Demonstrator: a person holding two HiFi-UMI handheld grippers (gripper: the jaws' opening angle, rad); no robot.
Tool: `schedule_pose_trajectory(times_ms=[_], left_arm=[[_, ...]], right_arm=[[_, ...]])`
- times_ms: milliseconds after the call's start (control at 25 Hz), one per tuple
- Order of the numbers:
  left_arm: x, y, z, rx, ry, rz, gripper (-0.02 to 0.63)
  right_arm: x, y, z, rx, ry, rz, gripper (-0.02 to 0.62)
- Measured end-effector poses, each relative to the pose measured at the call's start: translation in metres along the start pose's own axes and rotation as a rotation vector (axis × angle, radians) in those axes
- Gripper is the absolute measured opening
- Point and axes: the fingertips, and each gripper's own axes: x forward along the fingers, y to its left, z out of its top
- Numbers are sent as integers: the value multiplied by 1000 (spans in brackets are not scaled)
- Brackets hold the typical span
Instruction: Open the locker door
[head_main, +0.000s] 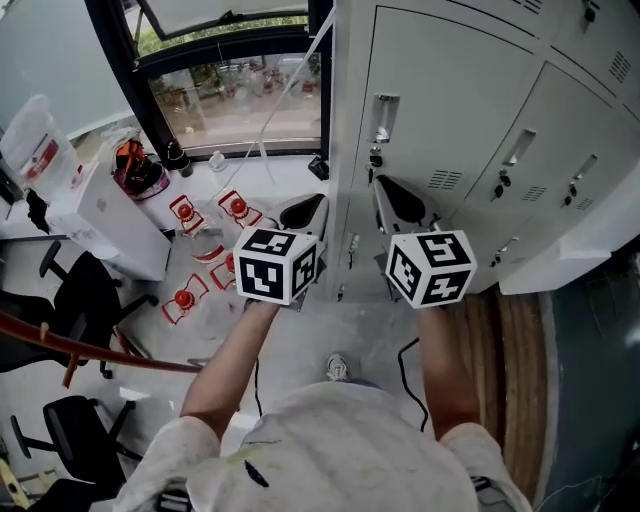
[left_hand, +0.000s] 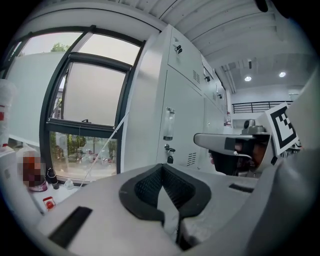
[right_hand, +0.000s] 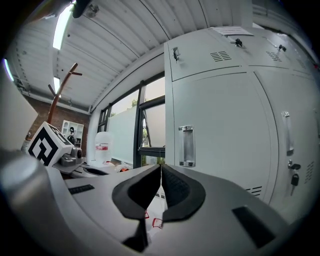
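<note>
The pale grey locker door (head_main: 440, 110) stands closed, with a recessed metal handle (head_main: 383, 105) and a keyed lock (head_main: 377, 157) below it. Both grippers hover side by side in front of it, short of touching. My left gripper (head_main: 305, 212) is shut with nothing in it, off the cabinet's left corner. My right gripper (head_main: 398, 200) is shut and empty, just below the lock. The left gripper view has the handle (left_hand: 170, 124) and lock (left_hand: 170, 150) beyond its closed tips (left_hand: 161, 167). In the right gripper view the handle (right_hand: 186, 146) lies slightly right of its closed tips (right_hand: 161, 167).
More closed locker doors (head_main: 560, 150) continue to the right. A window (head_main: 235, 95) stands left of the cabinet, with a water bottle (head_main: 35, 145) on a white dispenser. Office chairs (head_main: 70, 290), red-marked packets (head_main: 185, 215) and a cable (head_main: 405, 355) lie on the floor below.
</note>
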Motion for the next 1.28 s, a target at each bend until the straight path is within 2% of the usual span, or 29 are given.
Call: schedule_pose_trajectory(times_ms=[280,600,840,1280], left_arm=[[35,0,8,10,4,8,5],[55,16,23,17,-14,62,5],[66,27,31,14,-30,100,5],[69,43,29,14,-22,150,5]], right_arm=[[23,-24,12,-20,-33,26,3],[52,-36,24,-36,-66,69,6],[66,-37,30,-45,-81,116,58],[84,-45,30,-33,-98,112,138]])
